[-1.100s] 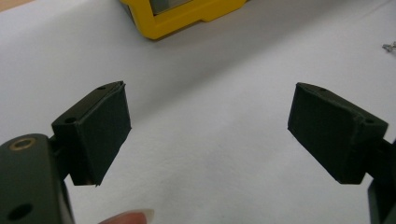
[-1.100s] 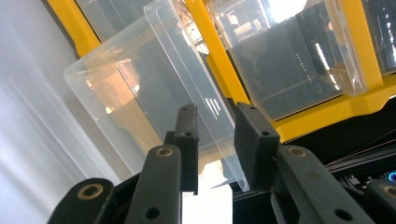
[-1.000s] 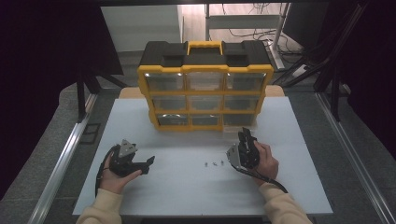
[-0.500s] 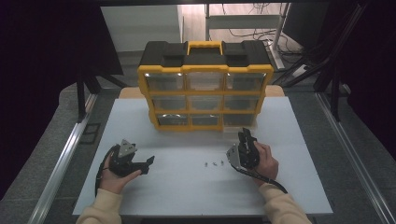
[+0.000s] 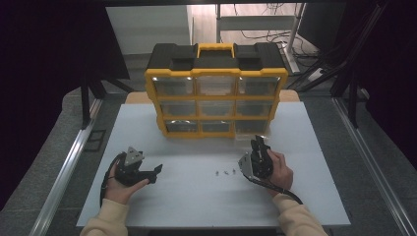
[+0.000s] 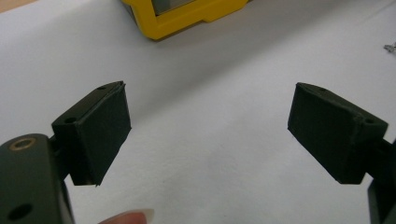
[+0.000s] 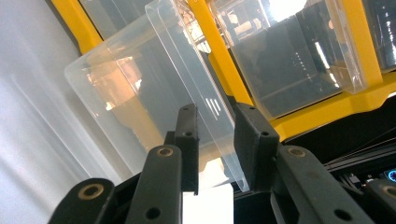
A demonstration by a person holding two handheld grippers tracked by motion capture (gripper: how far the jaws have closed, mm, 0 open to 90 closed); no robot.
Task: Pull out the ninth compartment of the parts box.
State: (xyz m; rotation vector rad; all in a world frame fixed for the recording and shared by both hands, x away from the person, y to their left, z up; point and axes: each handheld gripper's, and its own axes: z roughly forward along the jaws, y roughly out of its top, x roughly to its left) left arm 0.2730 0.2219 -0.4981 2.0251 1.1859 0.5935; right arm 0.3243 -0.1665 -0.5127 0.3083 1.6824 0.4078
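Note:
A yellow and black organizer with clear drawers stands at the back of the white table. Its bottom right clear drawer is pulled partly out and tilted. My right gripper points at the organizer and is shut on that drawer's front wall. In the right gripper view the clear drawer rises between the jaws of the right gripper, in front of the yellow frame. My left gripper rests low over the table at the left, open, with nothing between the jaws of the left gripper.
A few tiny screws lie on the table between the two hands. A corner of the organizer shows at the top of the left gripper view. Metal rails run along both sides of the table.

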